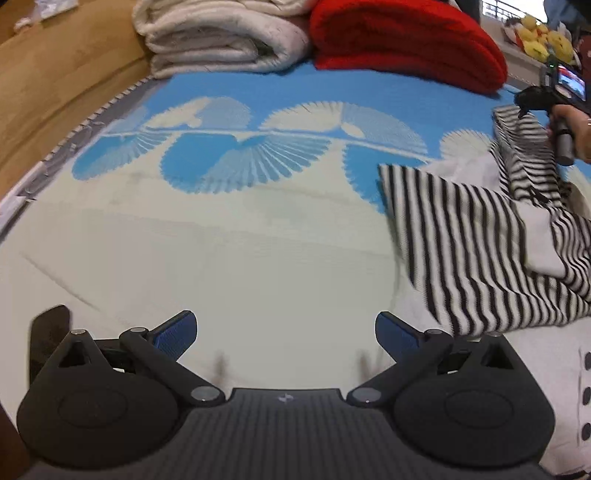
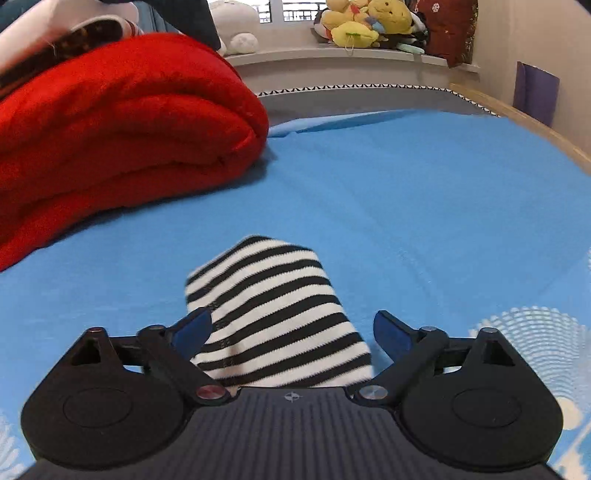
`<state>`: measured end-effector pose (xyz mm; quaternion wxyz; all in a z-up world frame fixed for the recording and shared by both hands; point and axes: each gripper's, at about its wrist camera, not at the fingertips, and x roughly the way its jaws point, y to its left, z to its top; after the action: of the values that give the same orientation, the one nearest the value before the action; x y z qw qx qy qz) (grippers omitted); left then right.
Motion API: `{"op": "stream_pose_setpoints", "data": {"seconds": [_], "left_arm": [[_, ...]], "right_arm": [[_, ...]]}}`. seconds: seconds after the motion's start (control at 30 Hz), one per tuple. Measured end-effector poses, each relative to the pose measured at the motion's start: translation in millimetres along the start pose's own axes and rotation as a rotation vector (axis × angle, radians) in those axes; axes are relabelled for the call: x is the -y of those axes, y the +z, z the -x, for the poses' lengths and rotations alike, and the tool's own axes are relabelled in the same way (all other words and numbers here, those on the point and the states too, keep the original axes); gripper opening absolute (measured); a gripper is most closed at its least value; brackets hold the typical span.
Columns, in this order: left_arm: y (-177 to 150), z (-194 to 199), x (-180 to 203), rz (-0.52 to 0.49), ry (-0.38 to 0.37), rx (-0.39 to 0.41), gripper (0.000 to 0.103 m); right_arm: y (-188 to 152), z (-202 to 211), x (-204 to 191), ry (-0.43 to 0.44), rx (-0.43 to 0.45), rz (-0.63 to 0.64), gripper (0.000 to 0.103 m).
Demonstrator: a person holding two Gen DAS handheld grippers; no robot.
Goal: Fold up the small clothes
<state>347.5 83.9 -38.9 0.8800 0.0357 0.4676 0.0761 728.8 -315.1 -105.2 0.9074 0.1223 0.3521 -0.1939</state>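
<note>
A black-and-white striped garment (image 1: 476, 236) lies crumpled on the blue and cream bed sheet (image 1: 229, 251) at the right of the left wrist view. My left gripper (image 1: 286, 334) is open and empty over the cream part of the sheet, left of the garment. The right gripper (image 1: 554, 99) shows there at the garment's far end, held in a hand. In the right wrist view my right gripper (image 2: 291, 332) is open, with a striped part of the garment (image 2: 273, 306) lying between its spread fingers.
A folded red blanket (image 1: 402, 40) and a folded cream blanket (image 1: 218, 37) sit at the head of the bed. The red blanket (image 2: 110, 133) is left of the right gripper. Plush toys (image 2: 362, 22) line a windowsill. A wooden bed frame (image 1: 55, 85) runs along the left.
</note>
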Motion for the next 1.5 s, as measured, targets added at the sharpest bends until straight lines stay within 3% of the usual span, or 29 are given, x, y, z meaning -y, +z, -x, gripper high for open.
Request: {"op": "stream_pose_setpoints", "data": {"seconds": [0.03,0.07,0.13,0.2,0.27,0.33,0.43,0.5,0.57,0.6,0.63,0.7,0.8,0.87,0.9,1.0,1.2,1.5], "left_arm": [[0,-1,3,-0.009,-0.008,-0.005,0.103],[-1,-2,6,-0.018,-0.007,-0.003,0.103],[-1,0,10,-0.027,-0.003,0.007,0.103],[0,2,9,-0.013,-0.009,0.015,0.103],[2,8,8,0.01,-0.016,0.027,0.103],[4,14,8,0.022,-0.026,0.047,0.103],[4,24,11,0.003,-0.005,0.088,0.103],[3,27,16,-0.022,0.022,0.107,0.103],[3,27,21,-0.037,0.036,0.11,0.103],[3,26,24,-0.035,0.032,0.107,0.103],[3,25,26,-0.025,0.02,0.098,0.103],[4,26,30,0.007,-0.022,0.092,0.103],[2,31,40,0.045,-0.108,0.113,0.103],[-1,35,48,0.059,-0.139,0.122,0.103],[-4,37,52,0.062,-0.155,0.131,0.103],[-11,45,62,0.066,-0.18,0.156,0.103],[-23,56,69,0.075,-0.131,0.201,0.103],[-21,63,57,0.164,-0.117,0.183,0.103]], "right_arm": [[-3,-3,1,0.01,0.012,0.02,0.008],[-4,-4,0,-0.002,0.002,0.051,0.0],[2,15,4,0.015,0.079,0.056,0.0],[14,53,9,0.087,0.148,0.075,0.0],[21,107,18,0.213,0.208,0.13,0.0],[11,179,28,0.338,0.303,0.291,0.0],[-41,293,65,0.528,0.376,0.546,0.001],[-95,350,100,0.584,0.342,0.712,0.002],[-154,375,136,0.544,0.189,0.779,0.029],[-179,380,153,0.49,0.112,0.774,0.063],[-207,387,177,0.402,0.094,0.713,0.075],[-240,407,219,0.291,0.072,0.546,0.073],[-266,456,292,0.341,0.045,0.133,0.074],[-286,492,334,0.38,0.092,-0.103,0.076],[-292,502,349,0.391,0.108,-0.164,0.076],[-316,528,375,0.395,0.159,-0.167,0.076],[-336,555,389,0.413,0.185,-0.095,0.08],[-350,568,411,0.304,0.175,-0.17,0.08]]}}
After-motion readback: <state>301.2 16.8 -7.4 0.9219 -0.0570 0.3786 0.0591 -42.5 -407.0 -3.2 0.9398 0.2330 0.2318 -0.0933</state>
